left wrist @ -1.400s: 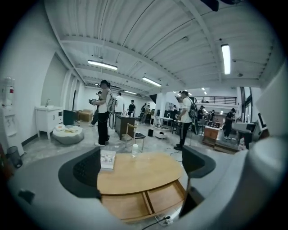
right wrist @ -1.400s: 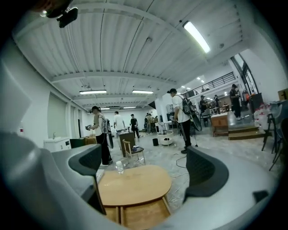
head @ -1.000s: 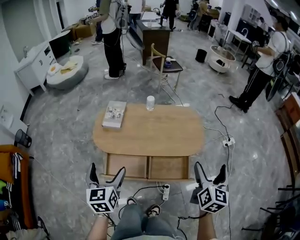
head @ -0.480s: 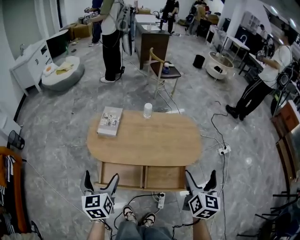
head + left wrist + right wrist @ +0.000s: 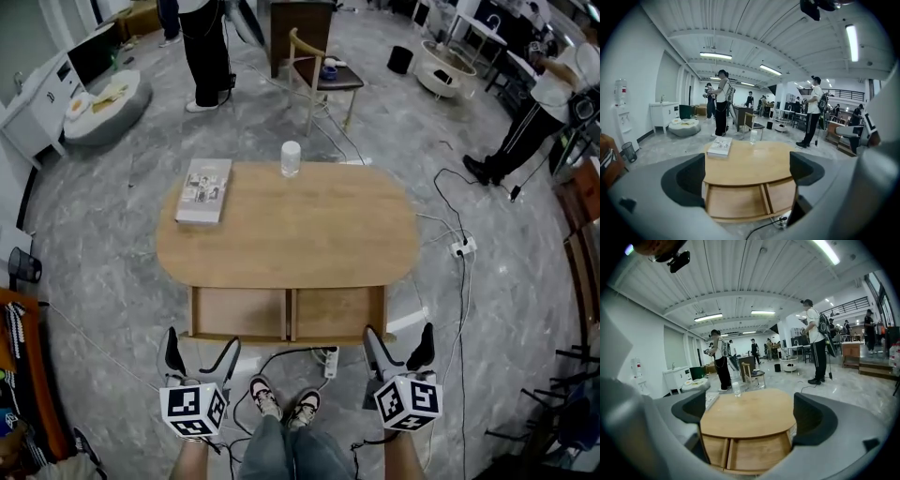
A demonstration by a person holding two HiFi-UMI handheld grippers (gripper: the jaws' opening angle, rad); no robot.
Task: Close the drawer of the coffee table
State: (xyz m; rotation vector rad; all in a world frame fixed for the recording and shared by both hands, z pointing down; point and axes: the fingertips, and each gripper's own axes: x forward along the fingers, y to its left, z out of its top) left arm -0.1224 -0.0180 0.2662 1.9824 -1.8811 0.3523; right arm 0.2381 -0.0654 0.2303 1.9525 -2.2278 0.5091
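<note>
Head view: the drawer [image 5: 286,314] stands pulled out on the near side of the coffee table [image 5: 281,234], just ahead of your feet. Your left gripper [image 5: 202,342] & right gripper [image 5: 398,336] hover near its front corners, apart from it. A book [image 5: 204,178] & a white cup [image 5: 291,157] sit at the table's far edge. Left gripper view: jaws wide apart, nothing btwn them, drawer straight ahead. Right gripper view: same, jaws apart & empty.

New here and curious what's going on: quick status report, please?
Left gripper and right gripper open, empty, touching nothing. Light wooden two-compartment drawer of oval wooden coffee table pulled out. White power strip on grey floor before it.
</note>
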